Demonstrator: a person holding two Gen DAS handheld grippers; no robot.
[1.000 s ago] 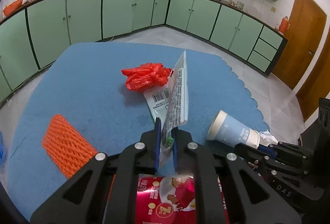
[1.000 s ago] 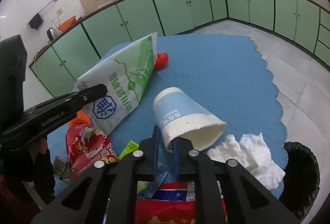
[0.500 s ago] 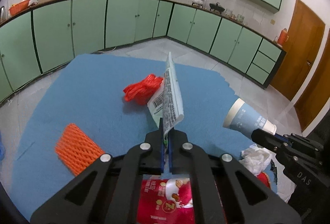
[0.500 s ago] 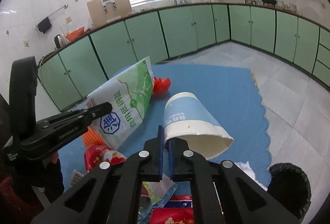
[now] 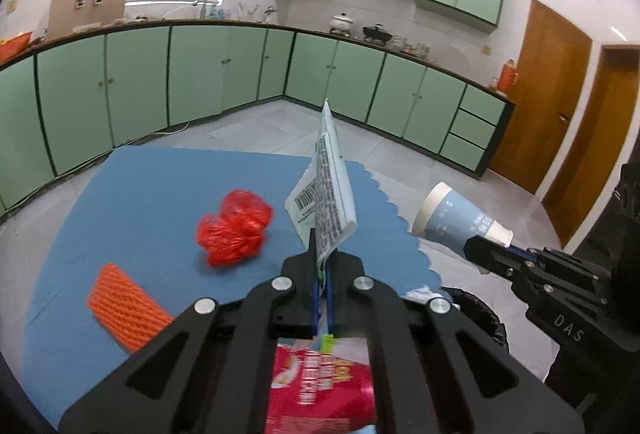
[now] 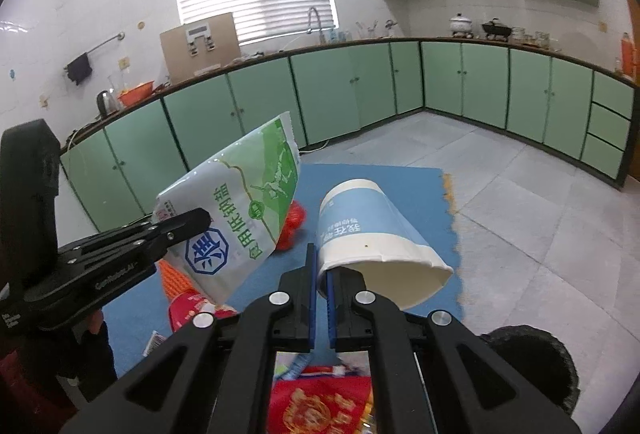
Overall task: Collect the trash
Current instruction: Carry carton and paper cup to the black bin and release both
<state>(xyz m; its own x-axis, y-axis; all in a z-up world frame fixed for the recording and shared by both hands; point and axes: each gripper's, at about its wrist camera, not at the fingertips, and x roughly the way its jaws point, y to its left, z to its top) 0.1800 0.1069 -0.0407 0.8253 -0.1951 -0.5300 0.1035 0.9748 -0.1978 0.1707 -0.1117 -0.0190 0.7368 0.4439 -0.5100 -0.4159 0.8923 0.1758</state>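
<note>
My left gripper (image 5: 321, 266) is shut on a corner of a white and green salt bag (image 5: 330, 200) and holds it upright above the blue mat (image 5: 132, 202). The same bag (image 6: 240, 218) shows in the right wrist view, pinched by the left gripper (image 6: 202, 220). My right gripper (image 6: 320, 274) is shut on the rim of a blue and white paper cup (image 6: 368, 234), lifted off the mat and tilted. The cup (image 5: 456, 220) also hangs at the right of the left wrist view, in the right gripper (image 5: 486, 252).
A crumpled red plastic bag (image 5: 234, 228) and an orange mesh sleeve (image 5: 126, 306) lie on the mat. A red snack wrapper (image 5: 320, 378) and a white tissue (image 5: 418, 290) lie near me. A black bin bag (image 6: 532, 366) opens at the lower right. Green cabinets line the room.
Both grippers have risen, lifting the salt bag and the paper cup clear of the mat. The left jaws have closed tighter on the bag's corner.
</note>
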